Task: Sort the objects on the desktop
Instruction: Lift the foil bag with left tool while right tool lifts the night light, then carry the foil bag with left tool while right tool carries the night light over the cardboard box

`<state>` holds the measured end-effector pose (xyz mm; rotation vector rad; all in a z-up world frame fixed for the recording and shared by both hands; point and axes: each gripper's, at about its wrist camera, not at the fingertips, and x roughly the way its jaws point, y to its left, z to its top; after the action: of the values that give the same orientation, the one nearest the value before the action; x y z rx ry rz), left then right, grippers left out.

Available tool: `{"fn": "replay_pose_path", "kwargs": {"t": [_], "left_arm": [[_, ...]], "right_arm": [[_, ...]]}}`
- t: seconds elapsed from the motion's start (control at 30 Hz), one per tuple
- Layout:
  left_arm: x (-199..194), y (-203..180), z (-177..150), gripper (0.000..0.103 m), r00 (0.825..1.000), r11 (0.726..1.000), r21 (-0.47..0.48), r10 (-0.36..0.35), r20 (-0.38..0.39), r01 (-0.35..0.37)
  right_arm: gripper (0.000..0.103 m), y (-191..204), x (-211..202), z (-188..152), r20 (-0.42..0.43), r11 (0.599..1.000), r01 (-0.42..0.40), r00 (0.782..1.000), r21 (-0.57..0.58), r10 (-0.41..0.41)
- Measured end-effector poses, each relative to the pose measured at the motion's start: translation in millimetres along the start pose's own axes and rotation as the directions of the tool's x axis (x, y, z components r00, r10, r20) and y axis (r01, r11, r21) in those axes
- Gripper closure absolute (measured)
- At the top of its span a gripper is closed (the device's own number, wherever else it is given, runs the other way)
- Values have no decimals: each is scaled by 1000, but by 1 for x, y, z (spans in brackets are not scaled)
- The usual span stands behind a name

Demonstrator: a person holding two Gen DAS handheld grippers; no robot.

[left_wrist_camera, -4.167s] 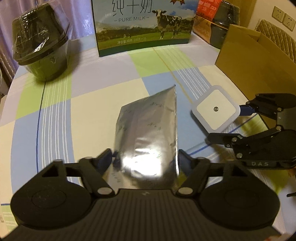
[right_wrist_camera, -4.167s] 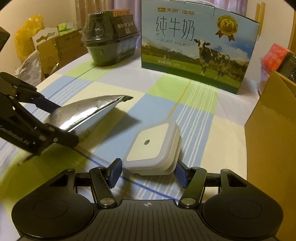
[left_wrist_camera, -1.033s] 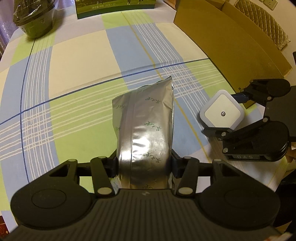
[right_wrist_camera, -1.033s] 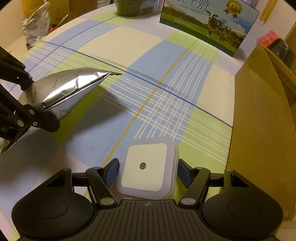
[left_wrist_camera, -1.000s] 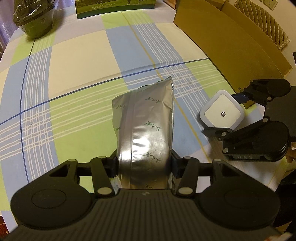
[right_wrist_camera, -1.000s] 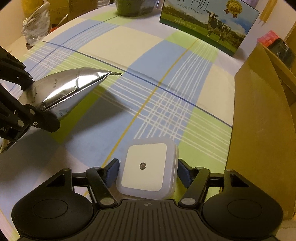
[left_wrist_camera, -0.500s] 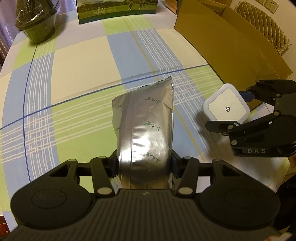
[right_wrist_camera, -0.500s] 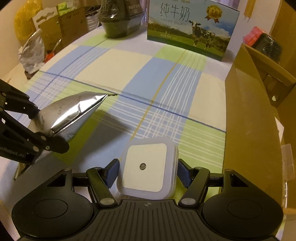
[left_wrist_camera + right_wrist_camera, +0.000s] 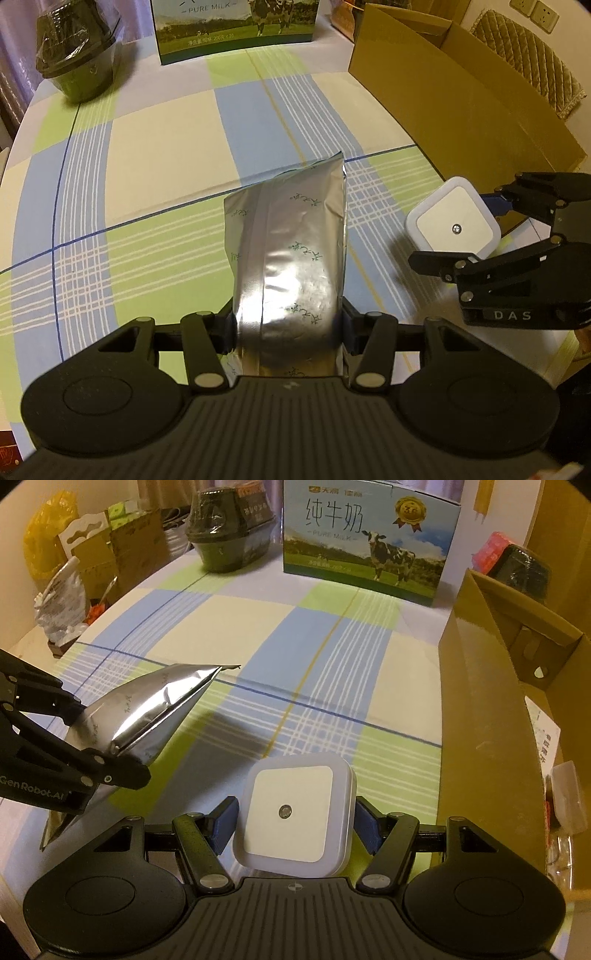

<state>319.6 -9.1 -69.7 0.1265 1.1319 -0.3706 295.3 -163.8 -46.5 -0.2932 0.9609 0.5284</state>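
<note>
Over the checked tablecloth [image 9: 155,155], both loads aloft: foil pouch [image 9: 291,254] clamped lengthwise in the left gripper [image 9: 288,328], white night light [image 9: 295,812] pinched in the right gripper [image 9: 295,827], cardboard box [image 9: 491,686] open just right, nearer the right gripper.
</note>
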Motion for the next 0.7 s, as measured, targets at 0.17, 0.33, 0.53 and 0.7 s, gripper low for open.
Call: {"fn": "replay_pose_path", "kwargs": {"t": [0.17,0.33,0.53,0.7], "left_arm": [[-4,-5,3,56,1000,1000,0,0,12,0],[-15,-10,12,56,999,1000,3,11,50,-12],[-35,-24,27,56,993,1000,20,11,118,-14],[-47,-38,43,56,986,999,45,6,164,-13]], "right_arm": [[39,-4,-5,1,16,1000,-1,1000,13,0],[39,-9,-21,5,86,999,0,996,41,-4],[39,-21,-48,11,192,995,11,981,97,-30],[39,-33,-70,16,263,990,36,962,137,-72]]}}
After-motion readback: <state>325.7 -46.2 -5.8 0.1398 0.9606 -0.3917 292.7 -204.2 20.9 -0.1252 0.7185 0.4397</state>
